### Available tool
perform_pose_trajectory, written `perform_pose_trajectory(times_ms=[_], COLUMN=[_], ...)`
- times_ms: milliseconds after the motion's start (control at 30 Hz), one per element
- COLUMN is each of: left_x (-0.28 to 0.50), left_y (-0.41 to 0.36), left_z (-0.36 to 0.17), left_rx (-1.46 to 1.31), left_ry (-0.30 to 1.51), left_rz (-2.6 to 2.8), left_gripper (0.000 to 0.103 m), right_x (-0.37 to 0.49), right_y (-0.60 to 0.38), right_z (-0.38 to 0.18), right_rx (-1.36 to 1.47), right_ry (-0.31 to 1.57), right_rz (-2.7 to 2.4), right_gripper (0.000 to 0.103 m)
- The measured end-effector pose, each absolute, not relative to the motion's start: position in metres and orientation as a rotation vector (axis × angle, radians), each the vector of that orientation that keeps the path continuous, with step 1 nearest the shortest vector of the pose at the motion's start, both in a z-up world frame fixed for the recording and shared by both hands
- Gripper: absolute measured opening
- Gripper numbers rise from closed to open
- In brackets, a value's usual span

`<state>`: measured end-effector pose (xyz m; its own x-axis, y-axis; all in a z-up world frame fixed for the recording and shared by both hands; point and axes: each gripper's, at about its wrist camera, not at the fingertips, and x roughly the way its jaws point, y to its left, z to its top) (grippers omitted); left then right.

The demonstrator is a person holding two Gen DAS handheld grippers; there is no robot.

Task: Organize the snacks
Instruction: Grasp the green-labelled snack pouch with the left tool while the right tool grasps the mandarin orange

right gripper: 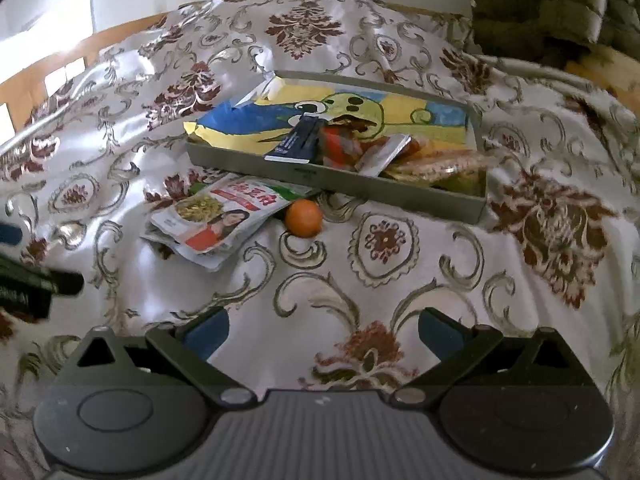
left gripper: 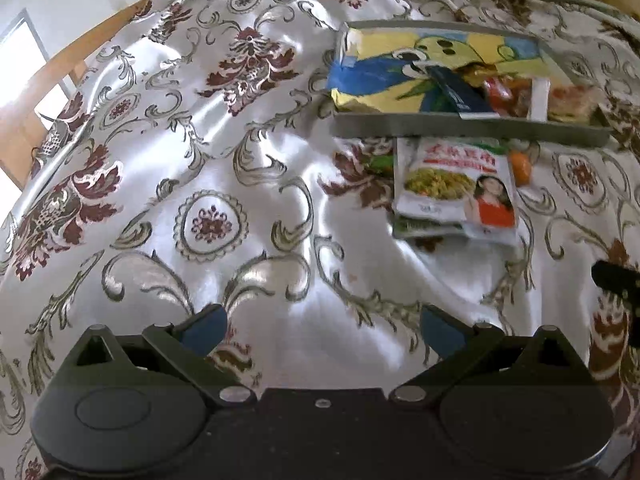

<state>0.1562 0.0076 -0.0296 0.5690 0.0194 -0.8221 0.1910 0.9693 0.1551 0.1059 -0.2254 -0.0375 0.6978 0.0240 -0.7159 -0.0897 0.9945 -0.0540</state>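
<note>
Glossy satin cloth (right gripper: 400,248), white with maroon and olive scrollwork, covers the whole desk and lies in soft wrinkles. On it sits the landmark, a shallow grey rectangular tray (right gripper: 360,188) with low straight walls, lined by a painted sheet in blue, yellow and green; a dark blue wrapper (right gripper: 296,142) and several crinkly red and orange packets (right gripper: 432,164) lie in the tray's right half. Just in front of the tray, with their far edge tucked under its near wall, lies a small stack of flat foil snack pouches (right gripper: 216,220); the top 1 is printed in white and red. Touching the pouches' right edge, also just in front of the tray, rests a small round orange fruit (right gripper: 304,218). Both tools hover well short of the tray: the left gripper (left gripper: 324,330) has its fingers spread wide and empty, and so does the right gripper (right gripper: 324,330). From here the likely trouble is slippage: foil on satin should slide rather than lift, the stack could fan apart, a nudge could roll the fruit away, and tugging the pouches may drag the tray.
</note>
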Motion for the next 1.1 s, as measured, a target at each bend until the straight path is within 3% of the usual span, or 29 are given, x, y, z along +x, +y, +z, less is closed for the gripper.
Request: perform_pose_trajectory(times_ms=[467,1100], left_x=[0.189,0.245], left_y=[-0.019,-0.048], left_z=[-0.038,-0.043], left_rx=[0.293,0.169], left_ry=[0.823,0.782], left_rz=[-0.185,-0.485], left_gripper=[0.102,0.102], right_x=[0.148,0.189], right_y=[-0.230,-0.233], right_z=[-0.041,-0.055], right_rx=[-0.199,-0.303], right_ry=[0.762,0.694], right_rz=[0.108,0.212], right_gripper=[0.103,0.103])
